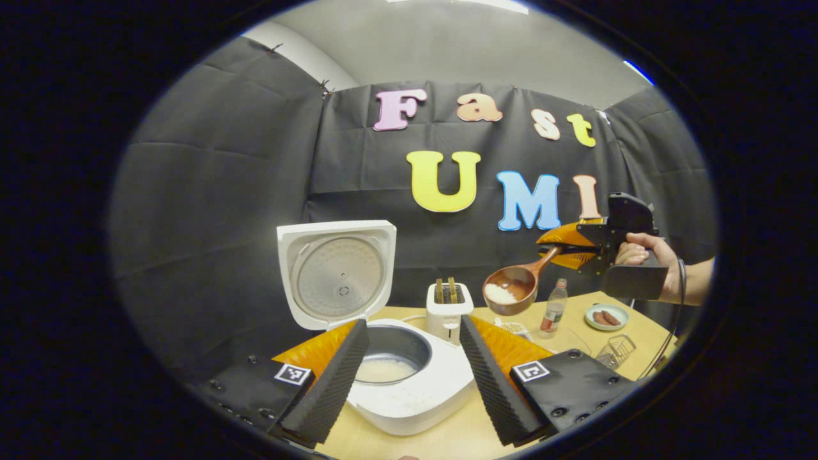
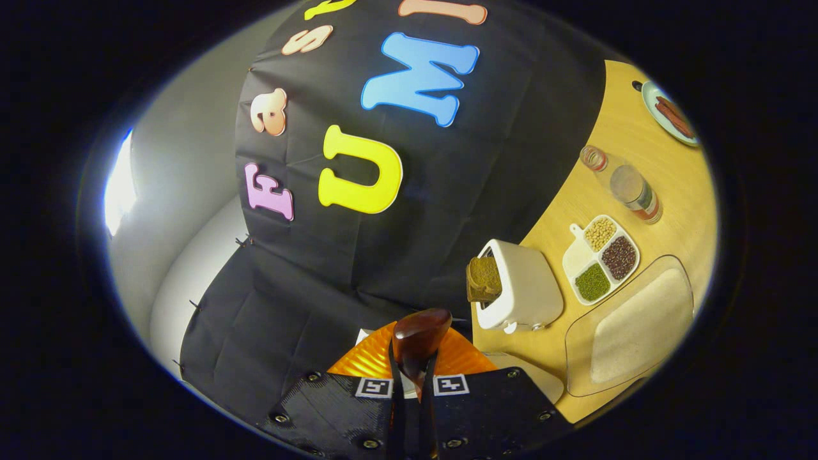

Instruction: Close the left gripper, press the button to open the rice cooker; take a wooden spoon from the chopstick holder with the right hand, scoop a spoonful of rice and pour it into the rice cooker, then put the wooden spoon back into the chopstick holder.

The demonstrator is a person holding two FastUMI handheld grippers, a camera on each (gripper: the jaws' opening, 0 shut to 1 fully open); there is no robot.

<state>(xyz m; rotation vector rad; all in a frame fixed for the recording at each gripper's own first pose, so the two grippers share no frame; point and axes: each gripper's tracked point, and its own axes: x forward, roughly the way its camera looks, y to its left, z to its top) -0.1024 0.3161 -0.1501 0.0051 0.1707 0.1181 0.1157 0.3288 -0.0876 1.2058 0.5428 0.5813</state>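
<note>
No legible text, brand or number was found on the bottle (image 1: 553,308) label, toaster (image 1: 449,311) or rice cooker (image 1: 409,383); too small, blurred.

Wooden table (image 1: 460,441) bearing open rice cooker (image 1: 409,383), toaster (image 1: 449,311), bottle (image 1: 553,309), plate (image 1: 607,317), divided dish (image 2: 601,259).

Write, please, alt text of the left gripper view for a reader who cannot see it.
A hand holds the right gripper, shut on a wooden spoon carrying rice, in the air to the right of an open rice cooker. The left gripper stands open in front of the cooker, and a toaster stands behind it.
</note>
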